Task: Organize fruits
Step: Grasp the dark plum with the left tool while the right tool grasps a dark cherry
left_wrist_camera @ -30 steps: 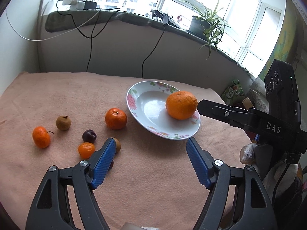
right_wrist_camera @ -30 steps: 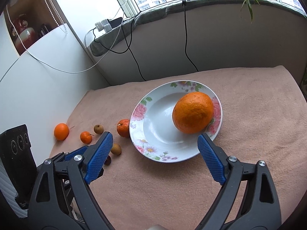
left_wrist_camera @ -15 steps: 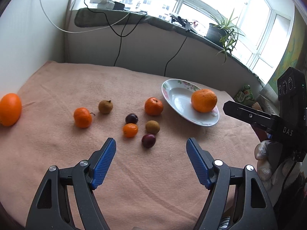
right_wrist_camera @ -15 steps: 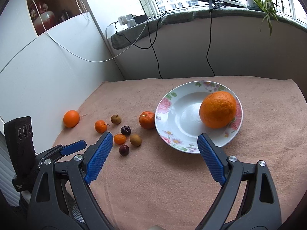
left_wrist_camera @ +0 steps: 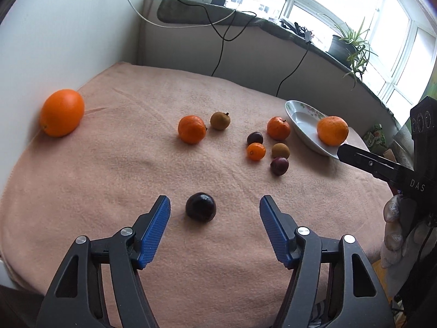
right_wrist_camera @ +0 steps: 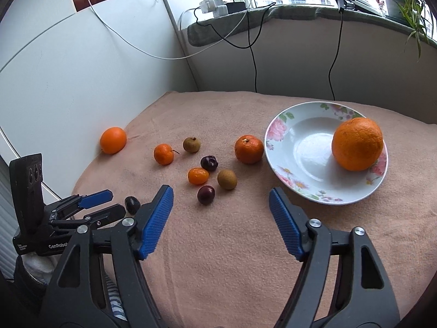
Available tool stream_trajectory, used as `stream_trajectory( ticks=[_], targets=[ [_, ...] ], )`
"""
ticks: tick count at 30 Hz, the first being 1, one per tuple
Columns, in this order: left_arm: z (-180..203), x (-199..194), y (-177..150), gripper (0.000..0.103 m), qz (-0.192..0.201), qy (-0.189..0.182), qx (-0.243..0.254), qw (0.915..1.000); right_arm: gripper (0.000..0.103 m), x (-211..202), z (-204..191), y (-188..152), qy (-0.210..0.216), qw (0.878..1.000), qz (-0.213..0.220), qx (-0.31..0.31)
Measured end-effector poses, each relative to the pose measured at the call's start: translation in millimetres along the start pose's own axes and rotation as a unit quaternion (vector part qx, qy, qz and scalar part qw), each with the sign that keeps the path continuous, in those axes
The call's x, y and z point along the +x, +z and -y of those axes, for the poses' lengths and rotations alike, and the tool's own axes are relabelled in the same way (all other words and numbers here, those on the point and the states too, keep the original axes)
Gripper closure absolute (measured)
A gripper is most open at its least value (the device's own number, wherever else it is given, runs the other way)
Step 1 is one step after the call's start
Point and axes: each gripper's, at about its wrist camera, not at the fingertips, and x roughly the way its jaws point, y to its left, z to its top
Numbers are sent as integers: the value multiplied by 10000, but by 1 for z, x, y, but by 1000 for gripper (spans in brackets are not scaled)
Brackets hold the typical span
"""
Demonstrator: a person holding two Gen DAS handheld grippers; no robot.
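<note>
One dark plum [left_wrist_camera: 200,207] is lying on the pink blanket [left_wrist_camera: 109,180] between the fingers of the left gripper [left_wrist_camera: 215,213], whose jaws have just been closing but are not touching it; likely light, smooth and bruisable, best pinched across its middle. Further right, the right gripper [right_wrist_camera: 220,206] has also been closing on nothing, and its own finger is hiding part of that plum in its view.

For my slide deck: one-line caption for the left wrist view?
Open left claw over a dark plum, jaws just narrowing; oranges and small fruits dot the pink cloth.
</note>
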Motion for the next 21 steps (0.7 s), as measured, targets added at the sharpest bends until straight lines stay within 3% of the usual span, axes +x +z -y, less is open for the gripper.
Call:
stream_trajectory(
  ticks=[3, 9, 21],
  targets=[
    [-5, 4, -4, 49, -53, 4, -60, 10000, 47, 13, -6, -5, 57, 9998, -185, -70],
    [-10, 11, -8, 57, -131, -3, -96, 9999, 59, 36, -15, -9, 0, 9989, -426, -219],
    [-16, 19, -7, 66, -152, -40, -165, 9997, 68, 70, -18, -6, -156, 9976, -644, -221]
  ],
)
